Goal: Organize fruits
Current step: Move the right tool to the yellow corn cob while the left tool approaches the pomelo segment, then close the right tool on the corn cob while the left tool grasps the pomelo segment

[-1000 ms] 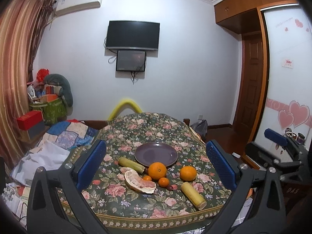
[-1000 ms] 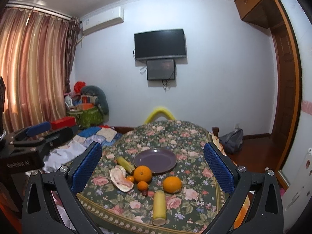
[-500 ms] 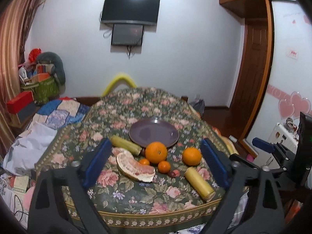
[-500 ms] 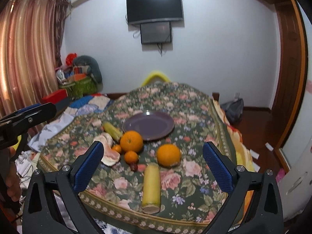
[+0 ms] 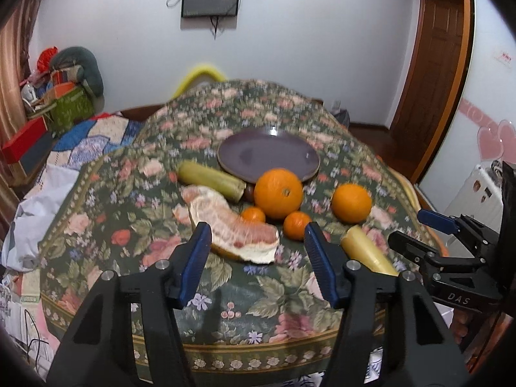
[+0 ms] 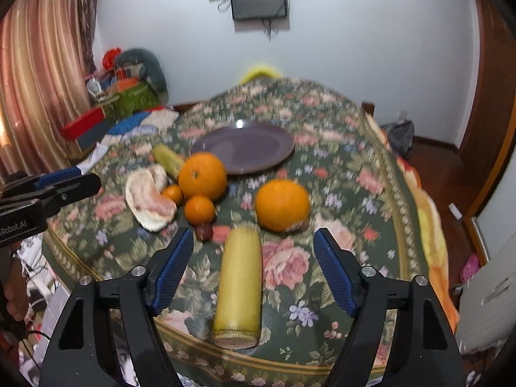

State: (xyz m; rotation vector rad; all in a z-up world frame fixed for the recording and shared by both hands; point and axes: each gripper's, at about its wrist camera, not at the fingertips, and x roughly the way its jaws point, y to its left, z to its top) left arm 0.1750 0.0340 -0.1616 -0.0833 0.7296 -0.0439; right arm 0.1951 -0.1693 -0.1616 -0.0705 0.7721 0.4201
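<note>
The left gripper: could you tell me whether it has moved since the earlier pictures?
Yes. The left gripper has come down toward the pomelo piece; the wall television sits higher in its view.

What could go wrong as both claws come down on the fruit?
1. The cane piece lies at the table edge; a nudge from the closing right claw, which has nothing gripped yet, might roll it off.
2. The pomelo is peeled and soft; the closing left claw could crush it.
3. The small oranges touch the big orange and may scatter.

Floral-cloth table [image 5: 106, 219] carries purple plate [image 5: 267, 153], oranges, tangerines, pomelo piece [image 5: 232, 230], two yellow-green stalks.
</note>
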